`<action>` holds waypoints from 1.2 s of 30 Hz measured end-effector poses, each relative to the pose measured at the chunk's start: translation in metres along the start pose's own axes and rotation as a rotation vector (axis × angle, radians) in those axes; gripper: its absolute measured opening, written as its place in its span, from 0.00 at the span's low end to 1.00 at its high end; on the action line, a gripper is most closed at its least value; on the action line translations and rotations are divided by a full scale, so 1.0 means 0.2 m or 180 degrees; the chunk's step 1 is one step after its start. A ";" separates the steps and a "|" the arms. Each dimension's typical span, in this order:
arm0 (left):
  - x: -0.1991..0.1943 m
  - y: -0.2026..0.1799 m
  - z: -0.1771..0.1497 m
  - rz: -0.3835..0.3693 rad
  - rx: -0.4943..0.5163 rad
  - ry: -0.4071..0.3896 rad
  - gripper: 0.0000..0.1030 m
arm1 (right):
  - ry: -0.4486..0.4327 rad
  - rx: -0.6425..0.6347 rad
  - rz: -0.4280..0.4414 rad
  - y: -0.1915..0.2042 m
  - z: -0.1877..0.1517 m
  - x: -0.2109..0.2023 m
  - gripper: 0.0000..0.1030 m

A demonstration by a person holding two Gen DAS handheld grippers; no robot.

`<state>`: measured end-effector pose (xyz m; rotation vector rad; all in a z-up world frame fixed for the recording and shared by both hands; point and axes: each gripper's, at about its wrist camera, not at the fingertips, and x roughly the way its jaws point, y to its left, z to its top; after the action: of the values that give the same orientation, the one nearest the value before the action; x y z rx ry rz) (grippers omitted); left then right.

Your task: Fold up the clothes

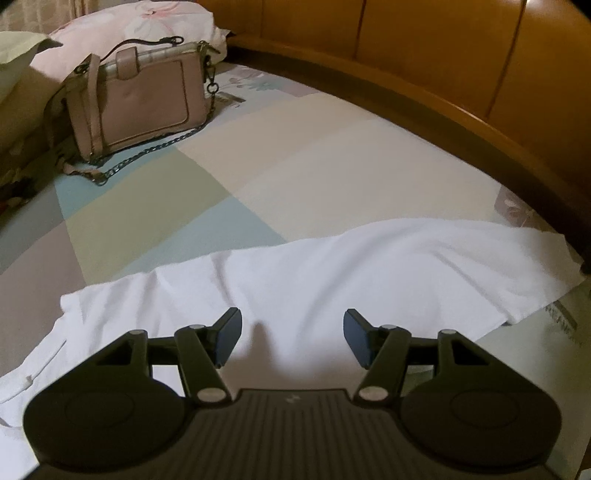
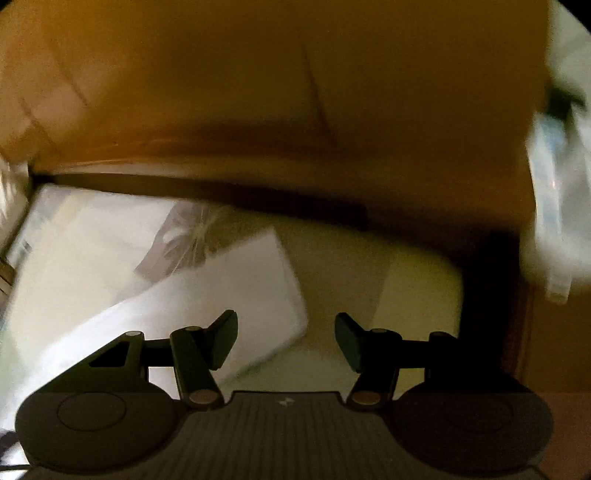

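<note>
Left wrist view: a pink handbag [image 1: 142, 101] stands upright at about ten o'clock on a bed with a patchwork sheet [image 1: 221, 177]; its top is shut, so its contents cannot be seen; a dark chain [image 1: 147, 155] trails from it onto the sheet; a floral pillow [image 1: 147, 26] lies behind it; a wooden bed frame [image 1: 424, 85] curves from twelve to three o'clock. A white garment [image 1: 332, 273] lies flat across the bed, long axis running from eight o'clock to three o'clock; the left gripper [image 1: 291, 339] hovers above it, jaws apart, nothing between them.

Right wrist view, blurred: the right gripper [image 2: 286, 341] has its jaws apart and empty; the white garment [image 2: 240, 288] reaches from eight o'clock toward the centre, one corner just beside the left finger; the wooden frame [image 2: 277, 92] fills the top.
</note>
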<state>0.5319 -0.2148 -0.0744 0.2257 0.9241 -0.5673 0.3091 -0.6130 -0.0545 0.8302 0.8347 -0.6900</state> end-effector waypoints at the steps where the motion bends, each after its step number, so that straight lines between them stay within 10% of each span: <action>1: 0.00 -0.01 0.01 -0.0005 0.0000 -0.0007 0.60 | -0.0001 0.0103 0.0065 -0.02 -0.01 0.01 0.63; 8: 0.01 -0.08 0.00 -0.0024 0.0071 0.0000 0.60 | -0.0247 0.0400 0.0374 -0.06 0.02 0.12 0.63; 12: 0.00 -0.10 0.00 -0.0009 0.0066 0.0006 0.60 | -0.0235 0.0103 0.0243 0.00 0.08 0.16 0.07; 27: -0.02 -0.13 -0.01 -0.0003 0.0082 -0.0010 0.60 | -0.0596 -0.0759 0.0079 0.09 0.21 0.08 0.03; 32: -0.02 -0.13 -0.01 -0.0007 0.0099 -0.0014 0.60 | -0.0454 -0.1001 -0.0178 0.09 0.18 0.04 0.13; 36: -0.01 -0.13 0.00 -0.0023 0.0122 -0.0009 0.60 | -0.0455 -0.1651 0.0108 0.26 0.15 0.05 0.42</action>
<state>0.5157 -0.2356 -0.0713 0.2561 0.9121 -0.5923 0.3664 -0.6143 -0.0322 0.3230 0.8177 -0.4641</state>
